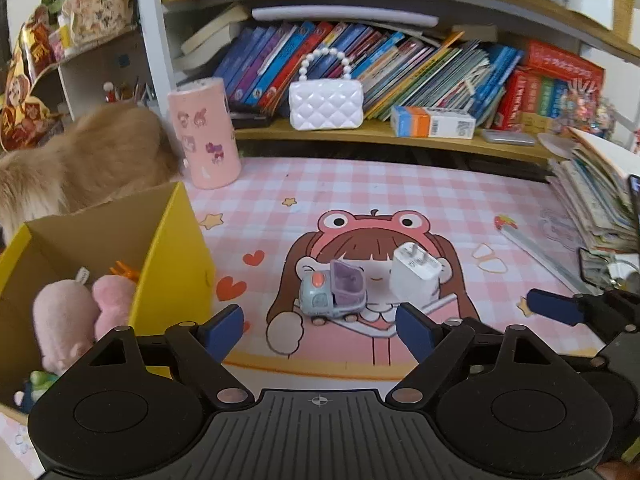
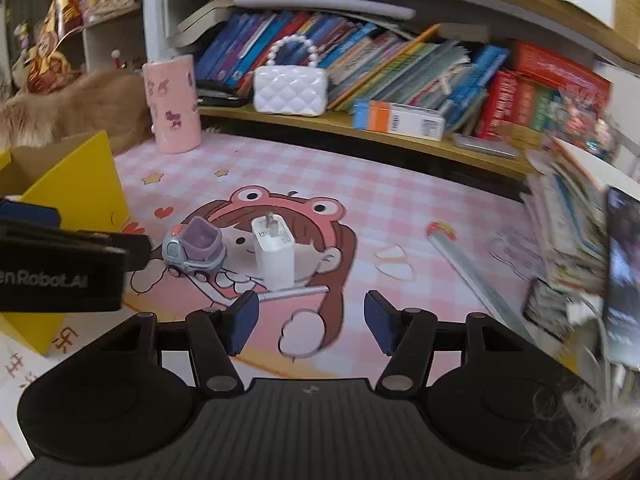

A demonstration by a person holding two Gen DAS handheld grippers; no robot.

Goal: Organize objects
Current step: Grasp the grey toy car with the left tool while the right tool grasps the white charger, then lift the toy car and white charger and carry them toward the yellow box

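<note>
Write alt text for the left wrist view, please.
Open blue-padded tongs reach toward a small grey toy truck and a white plug-in charger, side by side on a pink checked cartoon desk mat. A yellow cardboard box holding pink plush toys stands left; bookshelves fill the background.

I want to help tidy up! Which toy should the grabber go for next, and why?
Probably ease the left gripper forward and down over the toy truck. Its jaws are open and empty, the truck sits on the mat just ahead of them, and the yellow box with plush toys is close by. The white charger stands beside the truck, so aim carefully.
</note>
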